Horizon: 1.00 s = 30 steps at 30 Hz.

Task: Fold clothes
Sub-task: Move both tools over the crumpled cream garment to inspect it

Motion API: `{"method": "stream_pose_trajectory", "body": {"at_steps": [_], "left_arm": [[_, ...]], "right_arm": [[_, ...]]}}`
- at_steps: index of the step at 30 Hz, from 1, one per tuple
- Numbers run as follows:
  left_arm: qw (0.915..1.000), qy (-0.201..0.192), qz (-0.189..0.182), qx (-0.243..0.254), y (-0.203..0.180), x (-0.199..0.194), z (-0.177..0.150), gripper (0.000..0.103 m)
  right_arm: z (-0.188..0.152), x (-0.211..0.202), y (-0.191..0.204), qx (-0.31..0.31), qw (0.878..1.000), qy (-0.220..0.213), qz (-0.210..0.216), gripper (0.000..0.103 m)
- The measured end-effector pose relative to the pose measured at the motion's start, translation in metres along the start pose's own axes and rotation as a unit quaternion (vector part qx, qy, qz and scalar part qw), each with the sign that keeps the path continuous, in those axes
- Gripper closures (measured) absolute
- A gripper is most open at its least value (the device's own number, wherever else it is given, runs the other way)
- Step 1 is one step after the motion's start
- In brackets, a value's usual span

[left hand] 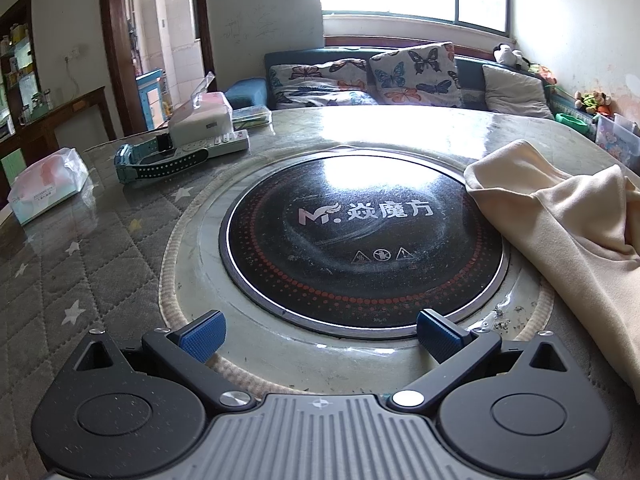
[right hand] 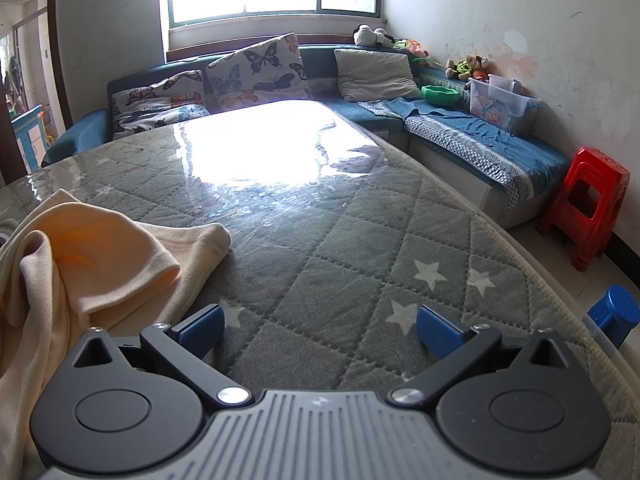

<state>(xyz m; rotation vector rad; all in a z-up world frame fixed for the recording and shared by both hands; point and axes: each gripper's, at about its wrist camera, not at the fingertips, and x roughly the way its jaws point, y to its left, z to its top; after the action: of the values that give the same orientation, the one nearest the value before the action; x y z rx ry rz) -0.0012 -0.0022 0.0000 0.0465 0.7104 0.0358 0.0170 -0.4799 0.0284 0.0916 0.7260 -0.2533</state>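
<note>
Left wrist view, from nine o'clock to three o'clock:

- Tissue pack (left hand: 46,184), white and pink, at ten o'clock on the tabletop (left hand: 100,240), which has a quilted grey star-print cover under clear film.
- Child's watch (left hand: 160,158), blue strap, at eleven o'clock, just beside a white remote control (left hand: 218,144) and a tissue box (left hand: 200,118).
- Round black heating plate (left hand: 364,240), set into the tabletop centre, white logo and red dot ring.
- Left tool (left hand: 318,334), blue-padded fingers spread wide, holding nothing, low over the plate's near rim.
- Cream garment (left hand: 568,232), at three o'clock, crumpled, its edge overlapping the plate's right rim.

Right wrist view, same order:

- Cream garment (right hand: 80,256), at nine o'clock, bunched in loose folds on the tabletop, near the tool's left finger.
- Right tool (right hand: 320,332), fingers spread wide, empty, over bare quilted cover.
- Sofa (right hand: 460,136), blue, at twelve to two o'clock, with butterfly cushions (right hand: 256,68).
- Red stool (right hand: 588,204), at three o'clock on the floor.
</note>
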Motion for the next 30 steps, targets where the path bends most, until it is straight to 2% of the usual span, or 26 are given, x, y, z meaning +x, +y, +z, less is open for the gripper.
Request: {"method": "stream_pose_trajectory", "body": {"at_steps": [3, 8, 14, 23, 30], "left_arm": [[0.9998, 0.017, 0.001, -0.009, 0.001, 0.000, 0.004, 0.000], [1.0000, 0.000, -0.003, 0.004, -0.014, -0.018, 0.001, 0.000], [0.9991, -0.015, -0.036, 0.015, -0.036, -0.038, 0.002, 0.000], [0.9950, -0.030, -0.086, 0.041, -0.075, -0.060, 0.003, 0.000], [0.9925, -0.025, -0.105, 0.059, -0.098, -0.066, 0.004, 0.000]], "right_arm": [[-0.004, -0.013, 0.004, -0.013, 1.000, -0.012, 0.008, 0.000], [-0.011, -0.035, 0.011, -0.034, 0.999, -0.033, 0.021, 0.000], [-0.020, -0.062, 0.015, -0.054, 0.996, -0.055, 0.039, 0.000], [-0.030, -0.090, 0.022, -0.066, 0.994, -0.057, 0.061, 0.000], [-0.038, -0.102, 0.021, -0.066, 0.994, -0.051, 0.066, 0.000]]}}
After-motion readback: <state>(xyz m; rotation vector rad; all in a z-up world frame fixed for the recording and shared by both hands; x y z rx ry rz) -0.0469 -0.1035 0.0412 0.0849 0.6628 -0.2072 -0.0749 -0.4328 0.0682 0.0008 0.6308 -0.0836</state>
